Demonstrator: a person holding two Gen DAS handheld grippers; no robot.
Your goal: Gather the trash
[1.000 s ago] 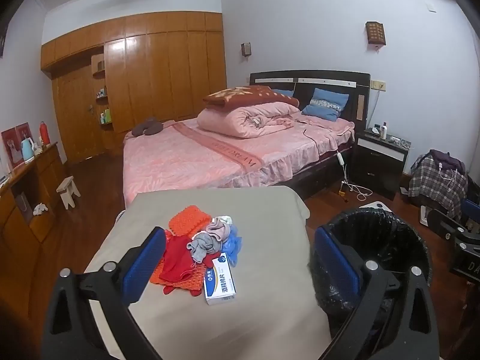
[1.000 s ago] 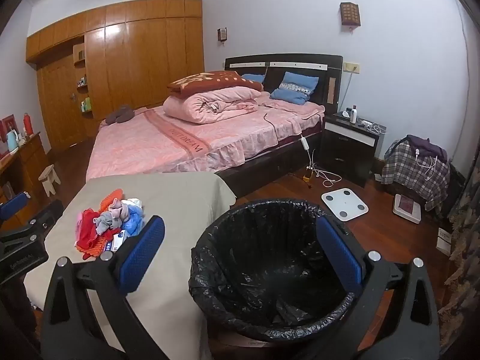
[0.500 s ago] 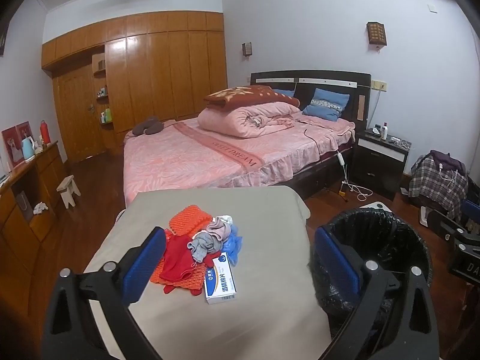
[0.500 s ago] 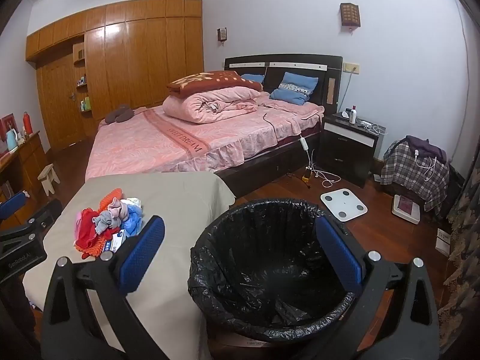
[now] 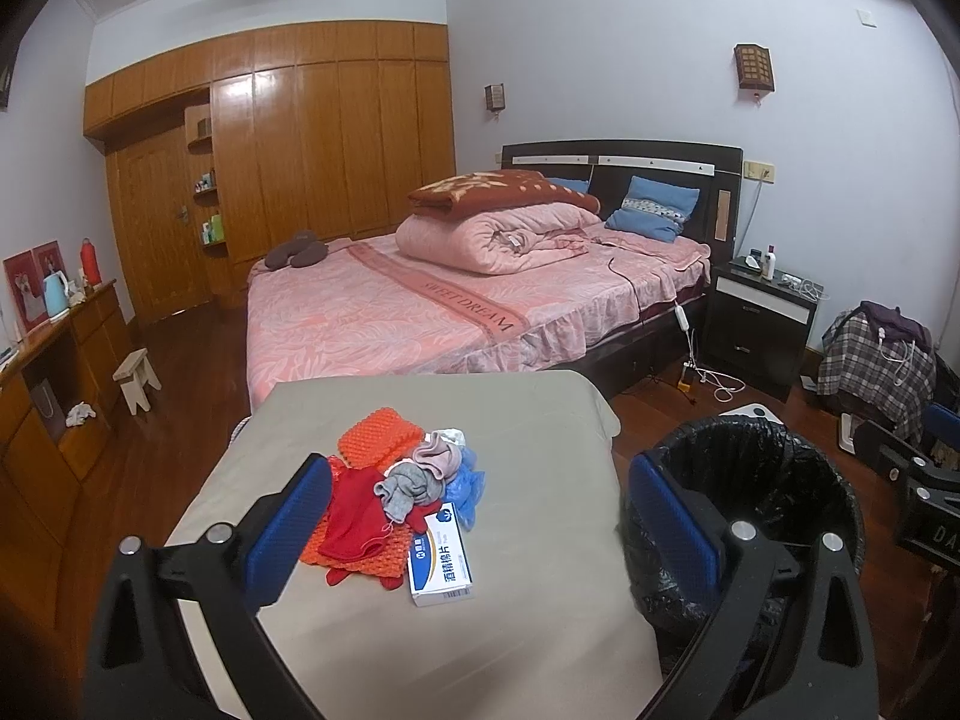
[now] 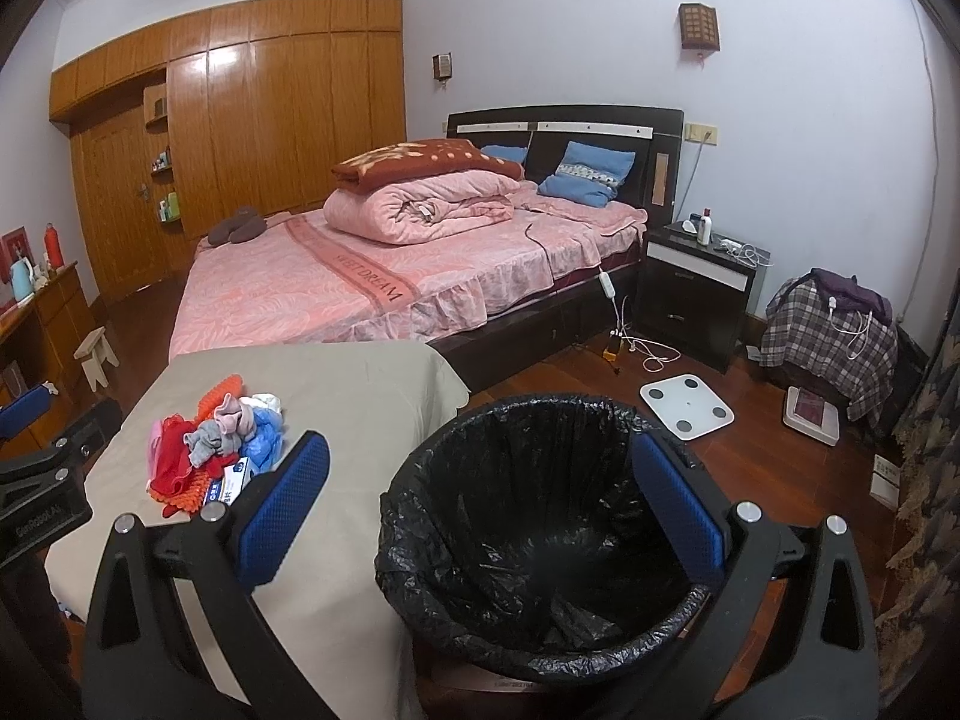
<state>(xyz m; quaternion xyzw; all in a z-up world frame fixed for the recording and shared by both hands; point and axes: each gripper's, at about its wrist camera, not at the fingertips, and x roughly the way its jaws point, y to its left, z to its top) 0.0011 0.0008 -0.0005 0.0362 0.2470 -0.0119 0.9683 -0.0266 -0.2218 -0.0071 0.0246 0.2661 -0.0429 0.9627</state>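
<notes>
Hovering above the near edge of a table covered in a beige cloth (image 5: 540,420), the left gripper (image 5: 480,531) has its jaws spread wide and nothing between the blue pads (image 5: 288,534). Table sits at the foot of a pink bed (image 5: 420,312).

Trash pile lies left of centre on the cloth, framed between the left gripper's fingers in the left wrist view:
- orange knobbly mat (image 5: 379,441) at the far side, with more orange showing under the pile nearer the camera
- red cloth (image 5: 354,516) on the near left
- grey sock (image 5: 401,489) and pink sock (image 5: 437,457) bunched on top
- blue crumpled plastic item (image 5: 468,483) at the right edge; probably a shoe cover or glove, too crumpled to tell
- white and blue box (image 5: 442,561) lying flat at the near right, touching the pile

Right gripper (image 6: 480,513) is likewise wide apart and empty. It hangs over a bin lined with a black bag (image 6: 540,540); the bin mouth fills the gap between its fingers. Bin stands on the wooden floor (image 6: 552,372) just beside the table's right edge. Nothing but wrinkled bag is visible inside.

From the right wrist view the same pile (image 6: 216,450) sits to the left, well apart from the bin. A white bathroom scale (image 6: 687,402) lies on the floor just beyond the bin.
</notes>
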